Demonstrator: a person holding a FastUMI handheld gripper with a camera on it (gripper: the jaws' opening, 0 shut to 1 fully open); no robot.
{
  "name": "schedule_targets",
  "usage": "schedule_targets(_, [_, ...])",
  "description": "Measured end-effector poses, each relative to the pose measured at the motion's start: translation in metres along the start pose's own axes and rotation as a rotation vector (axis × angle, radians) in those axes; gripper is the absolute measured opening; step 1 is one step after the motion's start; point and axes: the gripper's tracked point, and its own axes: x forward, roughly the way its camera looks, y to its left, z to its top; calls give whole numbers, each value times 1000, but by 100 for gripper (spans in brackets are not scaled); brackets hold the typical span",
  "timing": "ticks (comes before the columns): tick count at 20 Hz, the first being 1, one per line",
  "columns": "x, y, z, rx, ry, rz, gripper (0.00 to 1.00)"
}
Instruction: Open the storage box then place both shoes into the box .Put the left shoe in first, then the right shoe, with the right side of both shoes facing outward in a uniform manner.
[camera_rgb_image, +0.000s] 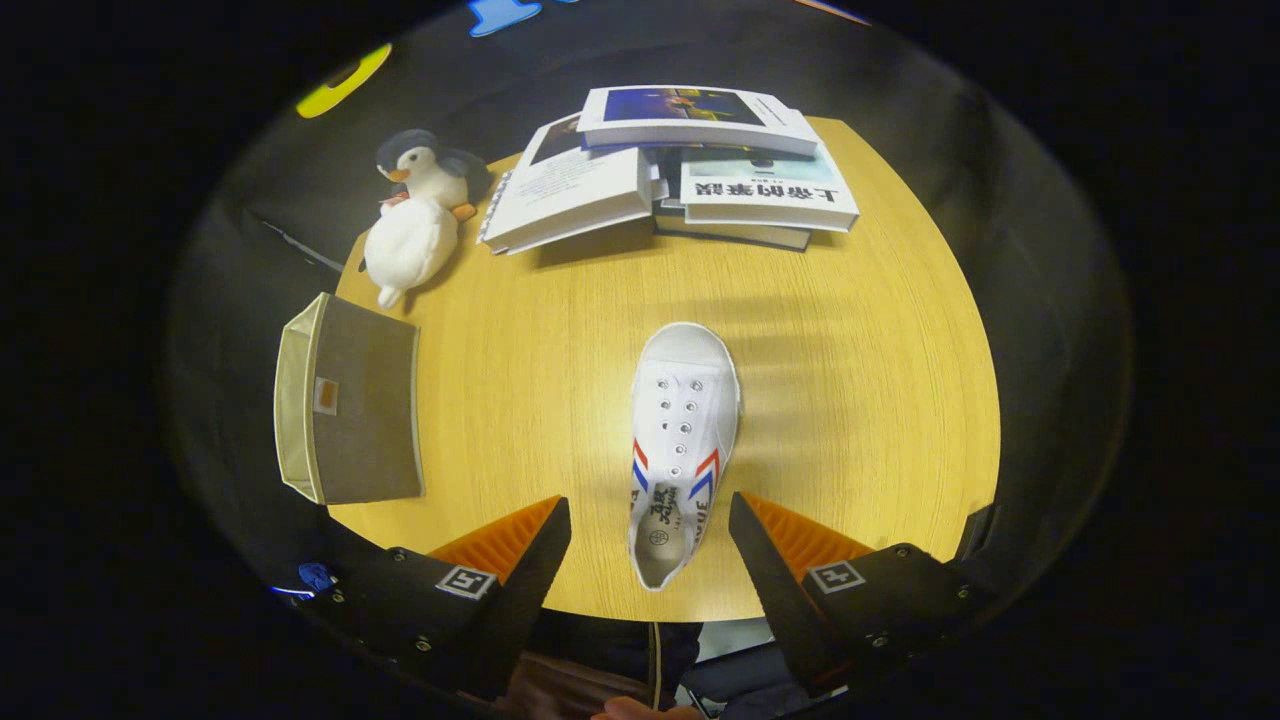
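We hold the gripper (650, 525) open, its fingers flanking the heel of one shoe (680, 440) on the table (850, 400). The box (350, 410) stands well left. We judge this shoe unplaced; the box's contents are hidden.

table: round, light wood (850, 400) | wall: black cloth (1000, 200) | light: overhead, soft shadows

The storage box (348, 400) hides its inside behind a side wall.

Pretty bright overhead light on the table (850, 400), soft shadows under the books (680, 170) beyond the fingers, heavy fisheye bending, edges go dark.
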Motion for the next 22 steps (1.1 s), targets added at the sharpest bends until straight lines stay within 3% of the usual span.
schedule_targets(13, [31, -25, -18, -3, 111, -66, 95])
schedule_targets(14, [33, -27, -18, -10, 119, -79, 85])
schedule_targets(15, [37, -30, -18, -26, 119, -88, 81])
schedule_targets(17, [45, -36, -16, -43, 130, -111, 80])
schedule_targets(19, [53, -29, -17, -32, 136, -78, 79])
schedule_targets(21, [50, -25, -15, -39, 130, -70, 47])
schedule_targets(22, [50, -32, -17, -85, 134, -100, 40])
